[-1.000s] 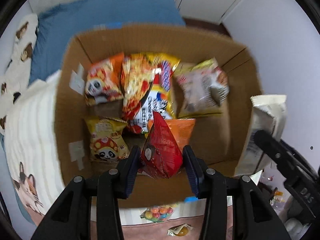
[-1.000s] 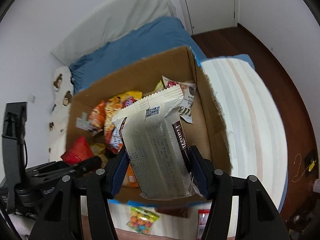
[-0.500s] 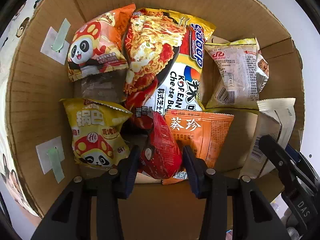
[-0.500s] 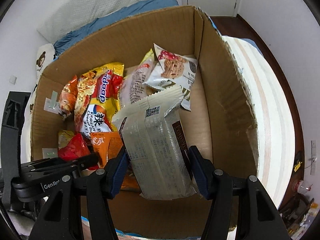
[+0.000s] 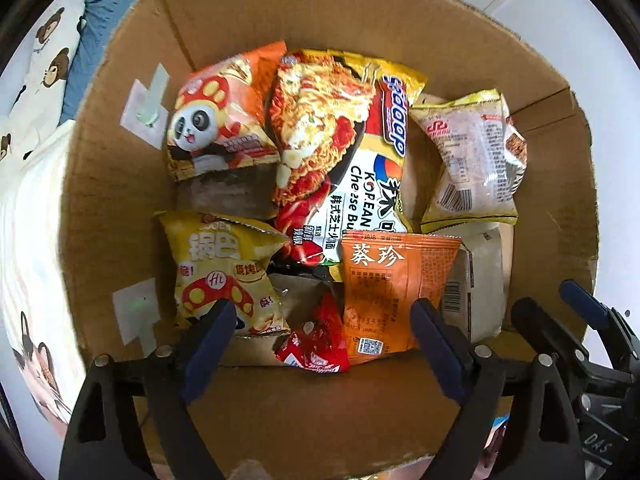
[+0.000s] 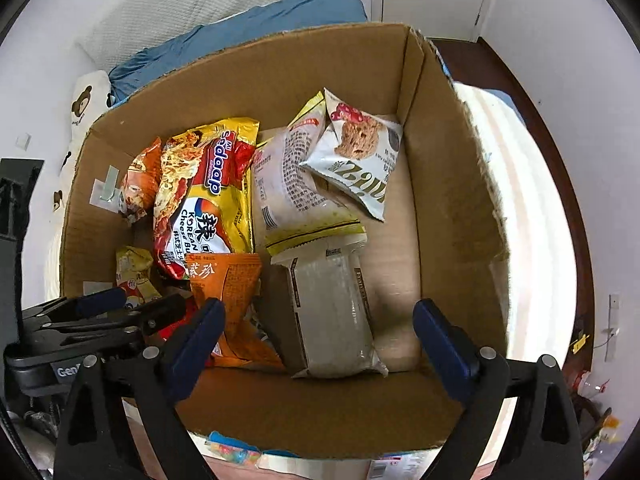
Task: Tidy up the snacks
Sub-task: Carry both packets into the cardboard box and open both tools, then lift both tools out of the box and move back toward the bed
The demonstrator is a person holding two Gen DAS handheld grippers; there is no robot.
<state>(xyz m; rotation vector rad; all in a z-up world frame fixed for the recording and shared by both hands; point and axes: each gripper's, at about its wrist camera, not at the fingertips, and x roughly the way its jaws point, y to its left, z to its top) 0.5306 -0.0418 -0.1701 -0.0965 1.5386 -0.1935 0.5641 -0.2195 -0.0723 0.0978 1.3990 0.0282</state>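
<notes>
Both packets have left the grippers since 1 s ago: the small red foil snack packet (image 5: 316, 340) and the long pale silver-white wrapped snack pack (image 6: 332, 312) now lie on the floor of the brown cardboard box (image 5: 120, 184), and both sets of jaws are spreading.

L wrist view: left gripper (image 5: 324, 332) jaws opening, pads clear of the red packet, which lies between them at approx 6 o'clock. Orange flat sachet w/ Chinese print (image 5: 392, 288) touches it at 3 o'clock. Yellow panda crisp bag (image 5: 224, 276) sits at 8 o'clock, big yellow-red Korean cheese noodle pack (image 5: 340, 148) at 12.

R wrist view: right gripper (image 6: 320, 328) jaws opening, nothing pressed; silver-white pack lies between the blue pads, lengthwise toward 12 o'clock. White cookie packet (image 6: 360, 160) at 1 o'clock, leaning on a pale yellow-edged bag (image 6: 296, 192). Box sits on striped bedding (image 6: 520, 200).
</notes>
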